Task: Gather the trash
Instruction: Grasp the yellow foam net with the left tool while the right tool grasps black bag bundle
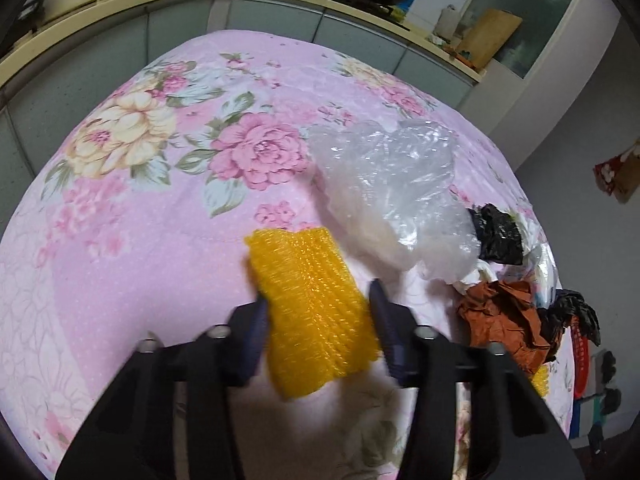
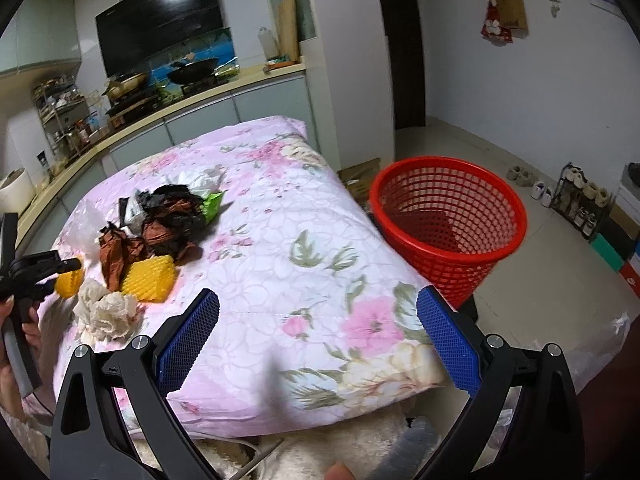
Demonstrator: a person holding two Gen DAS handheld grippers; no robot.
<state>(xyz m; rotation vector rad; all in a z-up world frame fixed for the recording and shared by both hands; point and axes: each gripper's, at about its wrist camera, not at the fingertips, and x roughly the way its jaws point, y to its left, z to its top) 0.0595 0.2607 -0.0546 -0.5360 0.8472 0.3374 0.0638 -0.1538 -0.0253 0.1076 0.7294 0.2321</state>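
My left gripper (image 1: 316, 312) has its two fingers on either side of a yellow foam net sleeve (image 1: 312, 308), closed against it just above the pink flowered quilt (image 1: 140, 240); the left gripper also shows in the right wrist view (image 2: 60, 270) with the yellow sleeve (image 2: 68, 282) in it. A clear plastic bag (image 1: 392, 188), brown crumpled paper (image 1: 504, 320) and black plastic (image 1: 496, 232) lie to its right. My right gripper (image 2: 318, 332) is open and empty over the quilt's near edge. A second yellow foam sleeve (image 2: 150, 280) and a crumpled tissue (image 2: 106, 312) lie by the trash pile (image 2: 160, 216).
A red mesh waste basket (image 2: 448, 220) stands on the floor right of the quilt. A kitchen counter (image 2: 160, 120) runs behind it. Shoes and boxes (image 2: 592, 208) line the right wall. A green wrapper (image 2: 212, 202) lies in the pile.
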